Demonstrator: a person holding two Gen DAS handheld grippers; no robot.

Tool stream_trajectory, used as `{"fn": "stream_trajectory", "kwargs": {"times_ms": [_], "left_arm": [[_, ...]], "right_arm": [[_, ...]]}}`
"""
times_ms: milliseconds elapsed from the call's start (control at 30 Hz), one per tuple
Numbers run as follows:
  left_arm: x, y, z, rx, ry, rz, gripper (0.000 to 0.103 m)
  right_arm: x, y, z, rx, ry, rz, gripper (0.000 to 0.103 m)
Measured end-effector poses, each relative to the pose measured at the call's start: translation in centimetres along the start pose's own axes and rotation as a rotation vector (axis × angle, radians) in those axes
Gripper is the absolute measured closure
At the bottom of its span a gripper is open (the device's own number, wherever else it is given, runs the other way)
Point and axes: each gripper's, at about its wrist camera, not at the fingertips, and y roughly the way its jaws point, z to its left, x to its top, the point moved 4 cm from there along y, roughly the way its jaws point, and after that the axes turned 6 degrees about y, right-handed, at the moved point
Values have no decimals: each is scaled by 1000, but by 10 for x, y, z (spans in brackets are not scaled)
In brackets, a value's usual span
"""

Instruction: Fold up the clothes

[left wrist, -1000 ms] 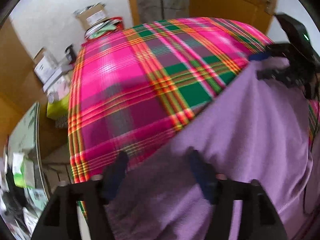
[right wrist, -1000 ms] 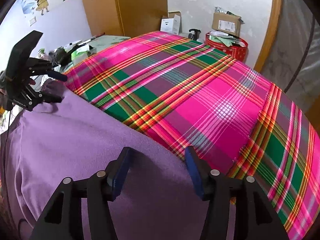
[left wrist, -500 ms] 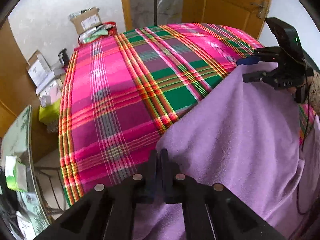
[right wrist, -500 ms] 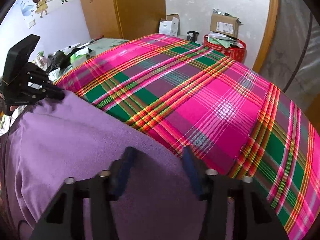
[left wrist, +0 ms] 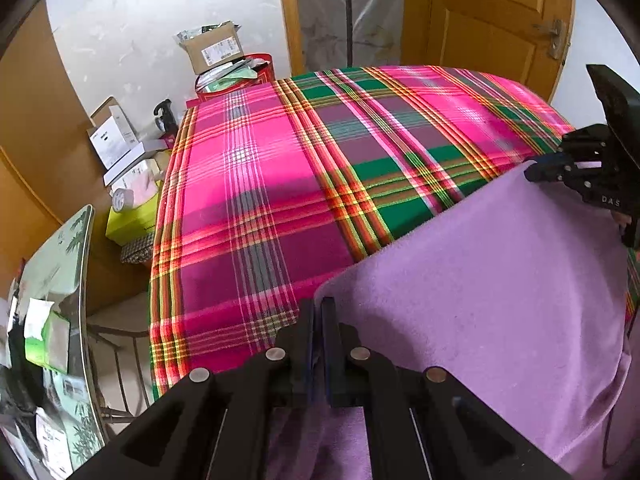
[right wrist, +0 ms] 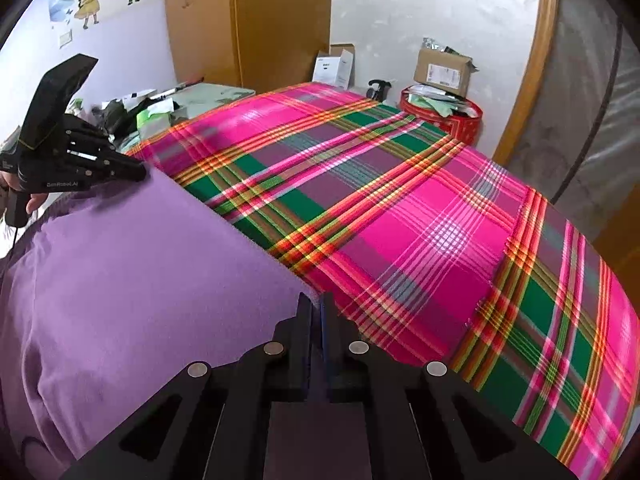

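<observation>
Purple garment lies spread on the near part of the plaid-covered bed; left gripper is pinched tight on its near-left corner and right gripper likewise clamps the near-right corner, fabric visible between the pressed pads. Far stretch of plaid is bare, nothing lying on it ahead of the garment. Off the bed: red round tin under a cardboard box, white cartons, a cluttered glass-topped table, wooden door.
</observation>
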Motion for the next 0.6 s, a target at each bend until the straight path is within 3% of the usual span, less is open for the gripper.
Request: {"fn": "stream_trajectory", "kwargs": {"times_ms": [600], "left_arm": [[-5, -62, -16, 64, 44, -85, 99]], "right_arm": [[-7, -87, 51, -3, -43, -80, 99]]}}
